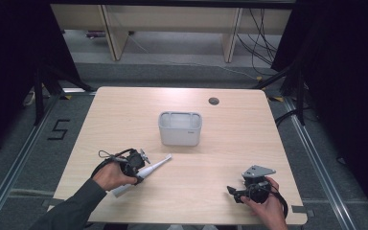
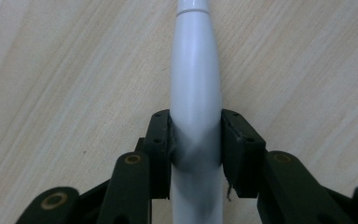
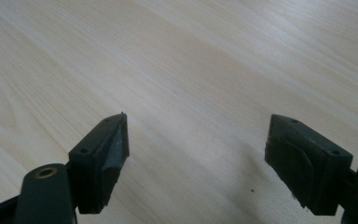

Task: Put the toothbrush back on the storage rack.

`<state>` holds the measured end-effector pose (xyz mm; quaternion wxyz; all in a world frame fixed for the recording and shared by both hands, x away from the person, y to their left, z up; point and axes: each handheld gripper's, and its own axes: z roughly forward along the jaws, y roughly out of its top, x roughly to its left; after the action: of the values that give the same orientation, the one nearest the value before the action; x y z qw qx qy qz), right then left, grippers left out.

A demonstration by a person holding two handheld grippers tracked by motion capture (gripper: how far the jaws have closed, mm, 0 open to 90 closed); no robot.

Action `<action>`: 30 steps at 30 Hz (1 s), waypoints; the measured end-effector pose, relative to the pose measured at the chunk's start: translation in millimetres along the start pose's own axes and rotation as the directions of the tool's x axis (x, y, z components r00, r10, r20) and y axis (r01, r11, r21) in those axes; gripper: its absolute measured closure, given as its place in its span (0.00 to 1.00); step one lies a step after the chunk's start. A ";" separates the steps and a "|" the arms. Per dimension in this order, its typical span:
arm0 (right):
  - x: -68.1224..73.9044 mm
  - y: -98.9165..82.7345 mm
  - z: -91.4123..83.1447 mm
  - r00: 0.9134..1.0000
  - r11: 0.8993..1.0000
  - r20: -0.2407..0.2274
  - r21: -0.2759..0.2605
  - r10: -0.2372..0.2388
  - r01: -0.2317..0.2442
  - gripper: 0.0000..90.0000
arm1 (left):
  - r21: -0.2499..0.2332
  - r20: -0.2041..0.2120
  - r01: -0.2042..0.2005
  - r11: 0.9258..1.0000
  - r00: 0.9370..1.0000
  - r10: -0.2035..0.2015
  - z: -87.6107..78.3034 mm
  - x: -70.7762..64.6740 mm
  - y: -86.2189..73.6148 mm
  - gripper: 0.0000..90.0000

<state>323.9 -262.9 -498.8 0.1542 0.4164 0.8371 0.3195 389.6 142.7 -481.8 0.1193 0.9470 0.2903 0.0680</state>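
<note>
A white electric toothbrush [image 1: 149, 170] lies slanted on the wooden table [image 1: 124, 115], its thin head end pointing up and right. My left gripper [image 1: 136, 168] is shut on its thick handle [image 2: 196, 93]; in the left gripper view both black pads [image 2: 161, 135] press against the handle's sides. A grey open-topped box [image 1: 180, 128] stands at the table's middle, beyond the toothbrush. My right gripper [image 1: 234, 192] rests near the front right edge, held in a hand, its jaws wide open over bare wood [image 3: 196, 140] with nothing between them.
A small round grommet hole [image 1: 213, 101] sits in the table's back right. Dark frame posts and cables stand beyond the table's far corners. Bare wood spreads between the two grippers and around the grey box.
</note>
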 end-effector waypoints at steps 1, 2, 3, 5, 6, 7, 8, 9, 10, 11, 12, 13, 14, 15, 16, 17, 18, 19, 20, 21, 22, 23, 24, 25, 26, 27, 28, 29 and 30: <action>0.0 0.0 0.0 1.000 1.000 0.000 0.000 0.000 0.000 0.25 | 0.008 0.005 0.003 1.000 1.000 -0.003 -0.2 0.5 0.7 0.73; 0.0 -0.1 0.0 1.000 1.000 0.000 0.001 -0.001 0.001 0.25 | 0.013 0.002 0.012 1.000 1.000 -0.012 0.1 0.4 1.8 0.73; 0.0 -0.1 0.0 1.000 1.000 0.000 0.001 -0.001 0.001 0.25 | 0.013 0.002 0.012 1.000 1.000 -0.012 0.1 0.4 1.8 0.73; 0.0 -0.1 0.0 1.000 1.000 0.000 0.001 -0.001 0.001 0.25 | 0.023 -0.007 -0.002 1.000 1.000 0.003 0.1 -0.9 3.4 0.73; 0.0 0.0 0.0 1.000 1.000 0.001 0.001 -0.001 0.001 0.25 | 0.031 -0.014 -0.012 0.999 1.000 0.013 0.0 -1.7 4.0 0.73; 0.0 0.0 0.0 1.000 1.000 0.001 0.001 -0.001 0.001 0.25 | 0.040 -0.014 -0.017 0.999 1.000 0.017 -0.3 -2.2 4.7 0.73; 0.0 -0.1 0.0 1.000 1.000 0.000 0.001 -0.001 0.001 0.25 | 0.039 -0.023 -0.025 0.999 0.999 0.026 0.1 -3.0 5.5 0.73; 0.1 -0.1 0.0 1.000 1.000 0.000 0.003 -0.001 0.001 0.25 | 0.049 -0.024 -0.032 0.998 0.999 0.033 -0.2 -3.0 6.0 0.73; 0.1 -0.1 0.0 1.000 1.000 0.000 0.003 -0.001 0.001 0.25 | 0.049 -0.026 -0.023 0.999 0.999 0.025 0.2 -3.8 6.5 0.73; 0.0 -0.1 0.1 1.000 1.000 0.000 0.002 -0.002 0.002 0.25 | 0.059 -0.026 -0.030 0.998 0.999 0.032 0.1 -4.0 7.4 0.73; -0.1 -0.1 0.0 1.000 1.000 0.000 0.001 -0.001 0.001 0.25 | 0.065 -0.032 -0.038 0.997 0.999 0.041 0.3 -4.9 8.5 0.73; -0.1 -0.1 0.0 1.000 1.000 -0.001 0.001 -0.001 0.001 0.25 | 0.077 -0.035 -0.052 0.996 0.998 0.055 -0.2 -4.9 9.3 0.73; -0.2 -0.2 0.1 1.000 1.000 0.000 0.001 -0.002 0.002 0.25 | 0.072 -0.038 -0.046 0.996 0.998 0.049 0.3 -6.3 9.4 0.73; -0.2 -0.2 0.1 1.000 1.000 0.000 0.001 -0.002 0.002 0.25 | 0.072 -0.038 -0.046 0.996 0.998 0.049 0.3 -6.3 9.4 0.73; -0.2 -0.2 0.1 1.000 1.000 0.000 0.002 -0.003 0.003 0.25 | 0.082 -0.040 -0.053 0.995 0.998 0.057 0.0 -6.3 10.2 0.73; -0.2 -0.2 0.1 1.000 1.000 0.000 0.002 -0.003 0.003 0.25 | 0.082 -0.040 -0.053 0.995 0.998 0.057 0.0 -6.3 10.2 0.73; -0.3 -0.1 0.1 1.000 1.000 0.000 0.000 -0.007 0.007 0.25 | 0.086 -0.042 -0.072 0.994 0.996 0.076 -0.2 -6.3 11.1 0.73; -0.3 -0.1 0.1 1.000 1.000 0.000 0.000 -0.007 0.007 0.25 | 0.086 -0.042 -0.072 0.994 0.996 0.076 -0.2 -6.3 11.1 0.73; -0.2 -0.1 0.1 1.000 1.000 0.001 0.000 -0.006 0.006 0.25 | 0.086 -0.043 -0.076 0.993 0.996 0.079 -0.1 -7.4 11.1 0.73; -0.2 -0.1 0.0 1.000 1.000 0.001 0.000 -0.006 0.006 0.25 | 0.088 -0.045 -0.081 0.993 0.995 0.086 -0.3 -7.6 11.1 0.73; -0.4 -0.2 0.1 1.000 1.000 0.001 -0.002 -0.006 0.006 0.25 | 0.084 -0.045 -0.086 0.993 0.995 0.090 -0.2 -7.6 10.9 0.74; -0.4 -0.2 0.1 1.000 1.000 0.001 -0.002 -0.006 0.006 0.25 | 0.084 -0.045 -0.086 0.993 0.995 0.090 -0.2 -7.6 10.9 0.74; -0.5 -0.2 0.0 1.000 1.000 0.002 -0.002 -0.006 0.006 0.25 | 0.081 -0.043 -0.091 0.993 0.995 0.095 -0.2 -7.4 10.6 0.74; -0.5 -0.2 0.1 1.000 1.000 0.002 -0.001 -0.007 0.007 0.25 | 0.079 -0.040 -0.098 0.992 0.994 0.102 -0.5 -6.8 10.1 0.74; -0.5 -0.2 0.1 1.000 1.000 0.002 -0.001 -0.007 0.007 0.25 | 0.079 -0.040 -0.098 0.992 0.994 0.102 -0.5 -6.8 10.1 0.74; -0.5 -0.2 0.1 1.000 1.000 0.002 -0.001 -0.007 0.007 0.25 | 0.076 -0.035 -0.097 0.992 0.994 0.100 -0.7 -6.7 9.6 0.74; -0.6 -0.3 0.1 1.000 1.000 0.002 -0.001 -0.006 0.006 0.25 | 0.063 -0.038 -0.096 0.993 0.994 0.099 -2.1 -6.5 9.1 0.74; -0.8 -0.3 0.0 1.000 1.000 0.003 -0.001 -0.008 0.008 0.25 | 0.058 -0.034 -0.099 0.993 0.994 0.101 -3.5 -6.1 8.8 0.74; -0.6 -0.3 -0.3 1.000 1.000 0.002 0.004 -0.003 0.003 0.25 | 0.046 -0.029 -0.094 0.994 0.995 0.096 -5.3 -5.8 8.4 0.74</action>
<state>323.9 -263.6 -498.7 0.1545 0.4159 0.8382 0.3170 388.4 133.7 -474.9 0.0902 0.9610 0.2481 0.0819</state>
